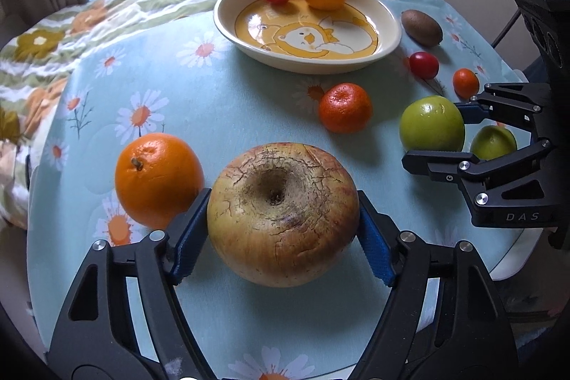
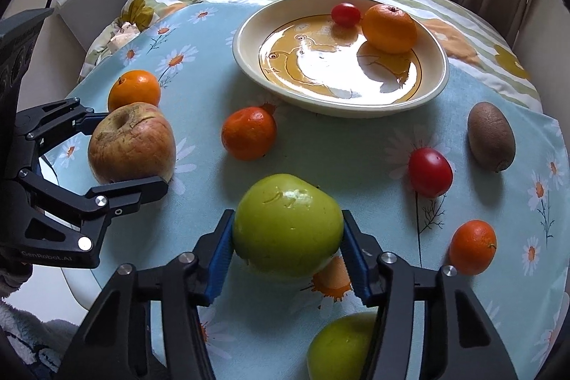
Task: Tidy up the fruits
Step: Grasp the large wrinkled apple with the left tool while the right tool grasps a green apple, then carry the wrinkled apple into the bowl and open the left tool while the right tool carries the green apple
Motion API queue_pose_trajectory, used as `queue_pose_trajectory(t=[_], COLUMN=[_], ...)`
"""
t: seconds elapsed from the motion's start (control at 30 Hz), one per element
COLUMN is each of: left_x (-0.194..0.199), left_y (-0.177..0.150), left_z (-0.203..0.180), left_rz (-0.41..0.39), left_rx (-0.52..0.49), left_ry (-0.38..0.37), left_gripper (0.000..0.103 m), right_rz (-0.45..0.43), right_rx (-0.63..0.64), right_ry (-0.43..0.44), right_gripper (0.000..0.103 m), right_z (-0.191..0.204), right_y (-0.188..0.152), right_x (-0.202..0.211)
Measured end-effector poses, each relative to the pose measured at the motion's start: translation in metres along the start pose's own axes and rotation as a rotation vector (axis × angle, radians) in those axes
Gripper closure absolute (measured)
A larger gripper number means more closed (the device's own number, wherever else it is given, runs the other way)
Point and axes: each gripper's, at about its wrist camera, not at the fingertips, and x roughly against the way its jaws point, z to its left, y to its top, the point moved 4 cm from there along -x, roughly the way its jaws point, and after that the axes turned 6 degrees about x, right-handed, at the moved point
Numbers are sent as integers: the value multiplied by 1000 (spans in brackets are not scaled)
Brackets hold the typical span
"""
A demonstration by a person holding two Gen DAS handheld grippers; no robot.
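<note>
My left gripper (image 1: 281, 194) is shut on a large, cracked yellow-red apple (image 1: 281, 219) that rests on the blue daisy tablecloth, with a blue pad pressed against each side. To its right, my right gripper (image 2: 286, 216) is shut on a green apple (image 2: 286, 227), its pads touching both flanks. Each wrist view also shows the other gripper: the right gripper (image 1: 433, 134) at the right edge, the left gripper (image 2: 128, 148) at the left edge. At the far side stands a cream plate (image 2: 249, 66) with a bear print, holding a cherry tomato (image 2: 345, 14) and a mandarin (image 2: 389, 28).
Loose on the cloth lie an orange (image 1: 158, 178), a mandarin (image 1: 345, 107), a kiwi (image 1: 421, 27), a cherry tomato (image 1: 423, 64), a small mandarin (image 1: 465, 82) and a second green apple (image 2: 342, 344). A floral quilt (image 1: 53, 34) and curtains lie beyond the table.
</note>
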Motion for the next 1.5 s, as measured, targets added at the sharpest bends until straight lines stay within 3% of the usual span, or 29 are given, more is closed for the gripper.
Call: queue_pose_trajectory(t=[0.9,1.23,1.5], left_x=[104,114,91], left_y=[31,70,106], left_z=[-3,-1,6], left_rz=[-201,-259,-245], left_rx=[95,60,34], left_ry=[50,26,-29], left_gripper=[22,22,22], right_rz=[-166,-211,-192], right_rx=[-120,-150,-205], right_ry=[-35,-77,-98], right_gripper=[51,51,51], right_z=[-3,-12,-27], right_y=[20,42,60], right_x=[102,125,115])
